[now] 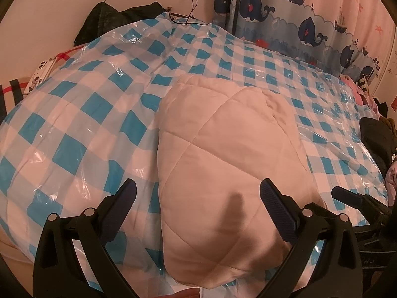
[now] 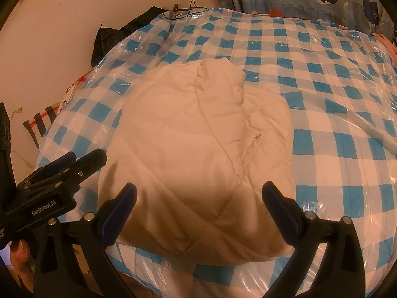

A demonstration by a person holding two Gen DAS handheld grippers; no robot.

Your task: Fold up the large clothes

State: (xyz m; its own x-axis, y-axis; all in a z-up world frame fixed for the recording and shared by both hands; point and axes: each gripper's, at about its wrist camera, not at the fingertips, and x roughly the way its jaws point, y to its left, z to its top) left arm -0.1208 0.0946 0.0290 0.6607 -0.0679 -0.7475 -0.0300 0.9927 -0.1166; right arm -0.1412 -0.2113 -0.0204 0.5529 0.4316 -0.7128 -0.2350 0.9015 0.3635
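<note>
A pale quilted padded garment (image 1: 223, 164) lies folded into a compact bundle on a bed covered with a blue-and-white checked plastic sheet (image 1: 82, 114). It also shows in the right wrist view (image 2: 193, 154), with a seam and a pocket opening on top. My left gripper (image 1: 198, 193) is open and empty, hovering above the near end of the bundle. My right gripper (image 2: 198, 196) is open and empty, also above the near end. The left gripper shows at the left edge of the right wrist view (image 2: 74, 164); the right gripper's tip shows at the right of the left wrist view (image 1: 347, 196).
A whale-print curtain (image 1: 297, 19) hangs behind the bed. Dark clothes (image 1: 106, 17) are piled at the far left corner by the wall, with a cable (image 1: 193, 2) running from a socket. More clothes (image 1: 377, 129) lie at the bed's right edge.
</note>
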